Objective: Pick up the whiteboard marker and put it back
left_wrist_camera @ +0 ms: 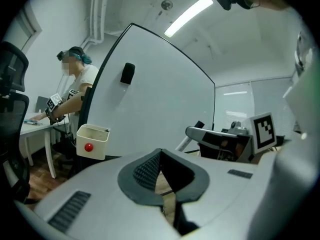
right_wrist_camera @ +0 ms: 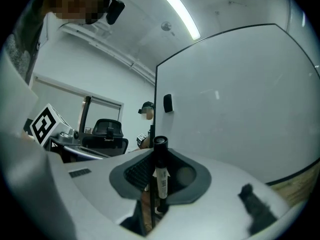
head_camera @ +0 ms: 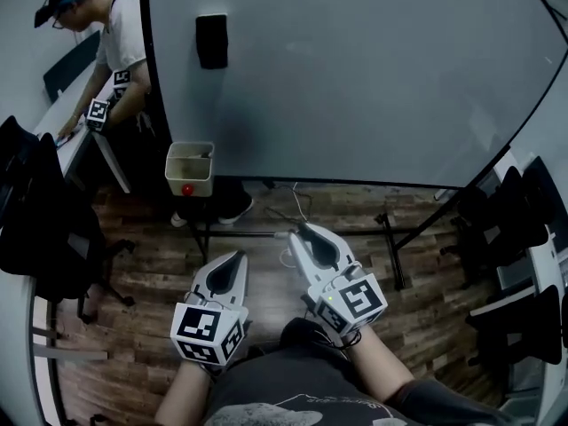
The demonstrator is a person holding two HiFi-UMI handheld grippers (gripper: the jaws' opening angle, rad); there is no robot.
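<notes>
- While the right gripper (head_camera: pixel 302 238) carries the whiteboard marker (right_wrist_camera: pixel 160 176), its jaws stand narrow, pinching the barrel between the ribbed pads.
- In the right gripper view the marker's long axis runs from 12 to 6 o'clock, with the black end at 12, rising above the jaws.
- The left gripper (left_wrist_camera: pixel 160 159) has its jaws together with nothing between them.
- The white holder (head_camera: pixel 189 169) hangs at the lower left corner of the whiteboard (head_camera: pixel 355 69), below the black eraser (head_camera: pixel 211 41). It is probably where the marker goes back.
- In the head view the holder lies at about 10 o'clock from the right gripper's tips, well apart. The left gripper is nearer to it, but the loaded right gripper must cross toward 10 o'clock.
- The upright axis probably suits a drop through the holder's open top.
</notes>
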